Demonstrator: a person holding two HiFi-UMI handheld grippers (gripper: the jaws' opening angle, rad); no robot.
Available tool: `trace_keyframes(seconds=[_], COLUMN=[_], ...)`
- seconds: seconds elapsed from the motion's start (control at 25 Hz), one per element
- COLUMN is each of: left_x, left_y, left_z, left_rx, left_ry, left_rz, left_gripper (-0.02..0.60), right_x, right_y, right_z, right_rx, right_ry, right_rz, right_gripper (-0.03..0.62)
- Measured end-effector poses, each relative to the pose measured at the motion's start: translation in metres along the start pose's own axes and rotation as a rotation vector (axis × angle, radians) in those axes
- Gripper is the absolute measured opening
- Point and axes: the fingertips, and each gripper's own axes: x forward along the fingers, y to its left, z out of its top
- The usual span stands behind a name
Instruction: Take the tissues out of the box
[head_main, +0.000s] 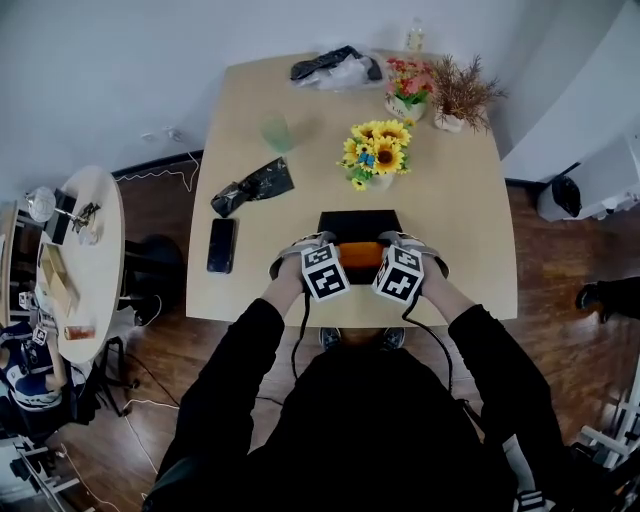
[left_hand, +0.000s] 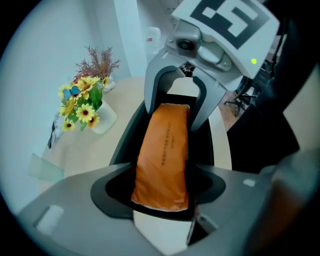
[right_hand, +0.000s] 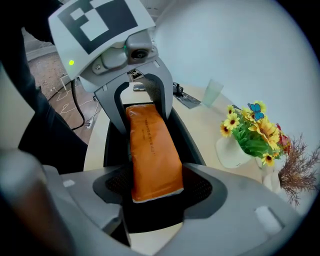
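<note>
The orange tissue pack (head_main: 360, 255) lies at the near edge of the black box (head_main: 358, 220), close to the person's side of the table (head_main: 460, 250). Its long axis runs left to right, so one short end points at each hand.

The left gripper (left_hand: 162, 199) stands over the pack's left end and the right gripper (right_hand: 154, 194) over its right end. Both tilt steeply down and face each other along the pack. In each gripper view the pack runs straight away from the camera, between that gripper's jaws, toward the other gripper.

Both sets of jaws stand wide apart. In the right gripper view bare pad shows beside the pack, so nothing is clamped there. In the left gripper view the pack lies close against one jaw, and it is hard to say whether it just touches, but it does not look squeezed.

Neither hand is nearer; they are set evenly at the two ends. The coming move probably turns on closing across the pack's narrow width at both ends, then lifting it level out of the box. The sunflower vase (head_main: 378, 152) stands farther off, well apart.
</note>
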Motion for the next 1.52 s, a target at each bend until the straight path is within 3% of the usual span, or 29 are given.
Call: trace_keyframes(seconds=[0.16, 0.52, 0.76, 0.92, 1.52], left_x=[-0.022, -0.125, -0.153, -0.152, -0.132], left_y=[0.002, -0.008, -0.021, -0.02, -0.029], left_z=[0.003, 0.056, 0.071, 0.067, 0.105], left_rx=[0.025, 0.122, 0.138, 0.163, 0.269], left_ry=[-0.065, -0.168, -0.213, -0.187, -0.223], left_rz=[0.066, 0.28, 0.316, 0.337, 0.284], left_gripper=[0.279, 0.281, 0.282, 0.282, 0.282], right_x=[-0.026, -0.133, -0.166, -0.162, -0.174], right_y=[-0.001, -0.004, 0.005, 0.005, 0.001], right_z=[0.012, 0.041, 0.046, 0.047, 0.005], right_rx=[-0.025, -0.116, -0.138, -0.135, -0.03], right_ry=[-0.063, -0.172, -0.192, -0.201, -0.149], right_rz=[-0.076, -0.22, -0.272, -0.299, -0.359], right_gripper=[0.293, 0.295, 0.295, 0.295, 0.296])
